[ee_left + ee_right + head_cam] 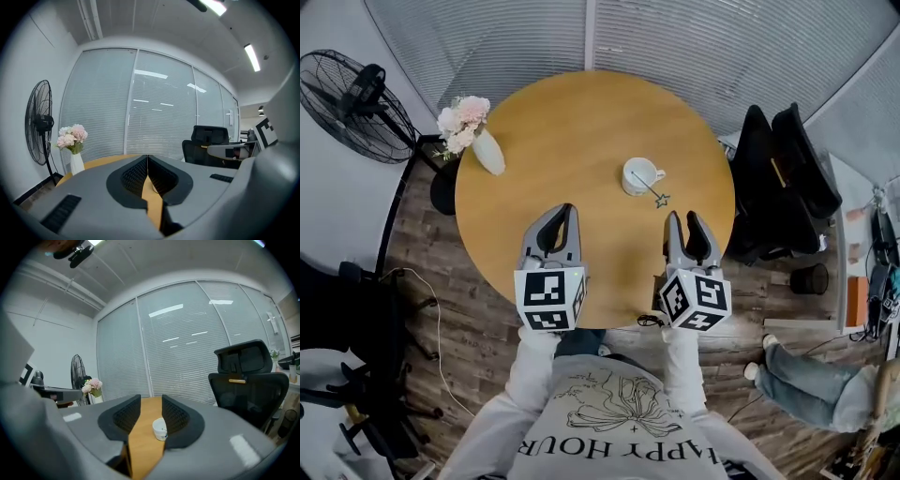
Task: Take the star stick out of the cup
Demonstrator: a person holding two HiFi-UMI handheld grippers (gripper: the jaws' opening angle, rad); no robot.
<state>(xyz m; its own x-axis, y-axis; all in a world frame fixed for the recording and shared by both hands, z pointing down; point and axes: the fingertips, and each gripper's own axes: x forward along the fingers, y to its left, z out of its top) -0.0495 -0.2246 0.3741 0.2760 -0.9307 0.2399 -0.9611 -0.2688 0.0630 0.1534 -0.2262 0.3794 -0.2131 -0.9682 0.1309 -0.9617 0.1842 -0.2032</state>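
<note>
1. Layout, head view. A black pedestal fan [347, 98] stands at the upper left. A round wooden table [581, 122] fills the centre. A white vase of pink flowers [487, 152] sits at the table's left edge, well apart from the work.

2. Left gripper [566, 210]. It hovers over the near part of the table, left of centre. In the left gripper view its fingertips are pressed together with nothing between them. It is not needed for the pull; hold it clear, or bring it up to steady the cup if the cup starts to slide.

3. Task item. The white ceramic handled cup [639, 175] stands right of centre. The thin star-tipped stick [660, 199] leans over the rim towards the lower right, and its star looks to rest on or just above the tabletop beside the cup.

4. Right gripper [685, 217]. It hovers just below and right of the star. In the right gripper view its jaws are spread and empty, with the cup [160, 429] showing in the gap ahead, not yet reached.

5. Recommended approach:
- Advance the right gripper towards the exposed shaft between rim and star.
- Close on the shaft, not on the star's points.
- Lift along the line of the lean so the stick does not lever the cup over.

6. Two black office chairs [787, 173] at the right are clear of the path.
</note>
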